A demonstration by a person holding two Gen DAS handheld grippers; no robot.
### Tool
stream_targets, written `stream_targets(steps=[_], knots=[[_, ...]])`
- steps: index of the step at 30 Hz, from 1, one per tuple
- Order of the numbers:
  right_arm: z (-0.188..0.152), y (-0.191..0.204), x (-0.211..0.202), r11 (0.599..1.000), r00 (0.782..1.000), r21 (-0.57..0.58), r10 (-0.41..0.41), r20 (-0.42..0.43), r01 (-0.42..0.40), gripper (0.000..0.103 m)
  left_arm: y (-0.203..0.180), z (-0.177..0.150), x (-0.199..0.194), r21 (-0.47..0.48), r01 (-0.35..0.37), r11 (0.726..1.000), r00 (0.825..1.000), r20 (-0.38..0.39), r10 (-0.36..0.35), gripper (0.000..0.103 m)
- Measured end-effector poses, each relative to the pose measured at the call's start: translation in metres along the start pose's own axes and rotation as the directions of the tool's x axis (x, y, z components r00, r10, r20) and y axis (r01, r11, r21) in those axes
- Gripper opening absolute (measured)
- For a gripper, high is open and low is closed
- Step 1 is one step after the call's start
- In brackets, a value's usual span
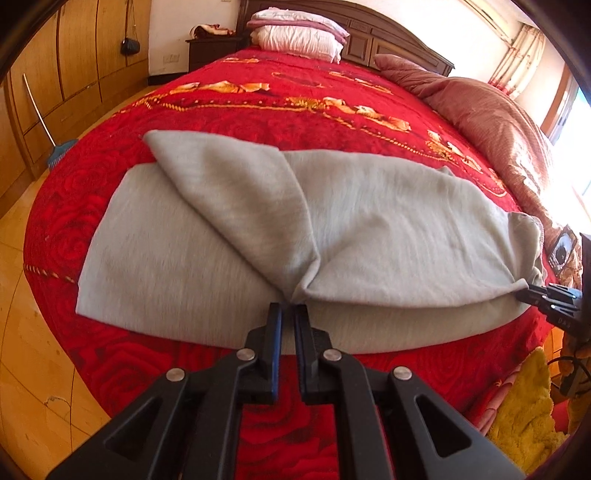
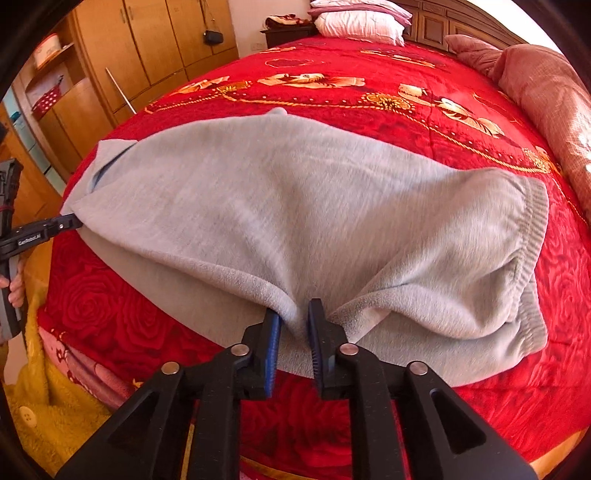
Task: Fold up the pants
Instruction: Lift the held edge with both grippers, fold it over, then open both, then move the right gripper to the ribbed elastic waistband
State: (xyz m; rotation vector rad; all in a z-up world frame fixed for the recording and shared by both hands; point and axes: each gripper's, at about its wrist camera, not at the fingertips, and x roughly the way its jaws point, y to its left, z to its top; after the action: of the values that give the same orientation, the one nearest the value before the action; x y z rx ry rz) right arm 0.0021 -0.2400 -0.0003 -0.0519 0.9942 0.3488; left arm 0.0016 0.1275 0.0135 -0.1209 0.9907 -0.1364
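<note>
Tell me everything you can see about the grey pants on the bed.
The pants are light grey, soft and fleecy, with a ribbed elastic waistband at one end. They lie across the red bedspread, the top layer folded over the lower one. The left hand-held gripper pinches the near edge; the right hand-held gripper has a bunch of cloth between its parted jaws.

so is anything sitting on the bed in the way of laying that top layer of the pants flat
Nothing visible does. The grey pants lie on bare red bedspread; pillows and the pink quilt sit well beyond. The left gripper pinches the folded edge; the right gripper straddles it, pads parted.
</note>
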Motion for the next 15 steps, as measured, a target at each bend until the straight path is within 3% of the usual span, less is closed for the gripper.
stream_targets(steps=[3,8,10,15], knots=[[-0.001,0.007,0.000,1.000,1.000,-0.010,-0.005,0.008,0.005,0.033,0.000,-0.002,0.000,-0.006,-0.017,1.000,1.000,-0.005,0.017,0.008],[-0.005,0.021,0.000,0.999,0.999,-0.034,-0.032,0.025,0.033,0.050,-0.004,-0.003,0.000,-0.014,-0.033,0.999,0.999,-0.012,0.033,0.034],[-0.005,0.023,0.000,0.999,0.999,-0.030,-0.040,0.027,0.041,0.053,-0.006,-0.003,-0.001,-0.014,-0.035,0.999,0.999,-0.011,0.035,0.040],[-0.007,0.022,-0.004,0.999,0.999,0.006,-0.034,0.030,0.034,0.054,-0.009,-0.002,-0.001,-0.004,-0.034,0.999,0.999,-0.020,0.034,0.040]])
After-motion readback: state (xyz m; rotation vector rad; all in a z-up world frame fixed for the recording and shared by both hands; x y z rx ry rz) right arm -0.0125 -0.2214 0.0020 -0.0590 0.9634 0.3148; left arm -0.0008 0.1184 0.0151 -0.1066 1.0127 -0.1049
